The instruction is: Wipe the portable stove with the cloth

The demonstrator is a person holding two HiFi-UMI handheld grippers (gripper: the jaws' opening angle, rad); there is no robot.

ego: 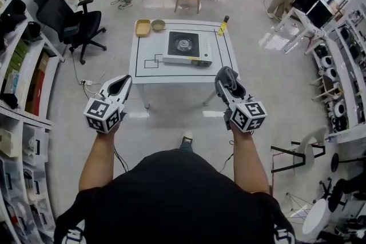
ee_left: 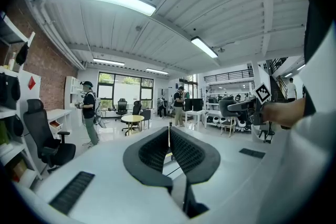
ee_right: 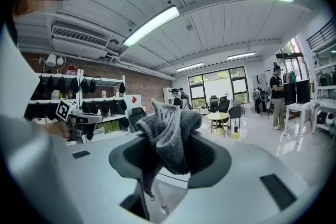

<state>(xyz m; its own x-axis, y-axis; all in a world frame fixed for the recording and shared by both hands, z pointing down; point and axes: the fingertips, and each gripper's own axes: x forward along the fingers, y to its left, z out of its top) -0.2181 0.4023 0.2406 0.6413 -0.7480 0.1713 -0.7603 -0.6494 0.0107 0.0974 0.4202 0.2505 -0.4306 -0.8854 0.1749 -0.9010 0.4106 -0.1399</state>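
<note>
Two grippers are held at mid-frame in the head view, short of the white table.
- Left gripper: jaws closed together, nothing between them.
- Right gripper: jaws clamped on a bunched grey cloth.
- Portable stove: set on the table at upper centre, well apart from both grippers.

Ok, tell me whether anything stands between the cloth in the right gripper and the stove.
Nothing visible does. The right gripper holds the cloth near the front edge of the table, and only bare surface lies before the portable stove.
</note>
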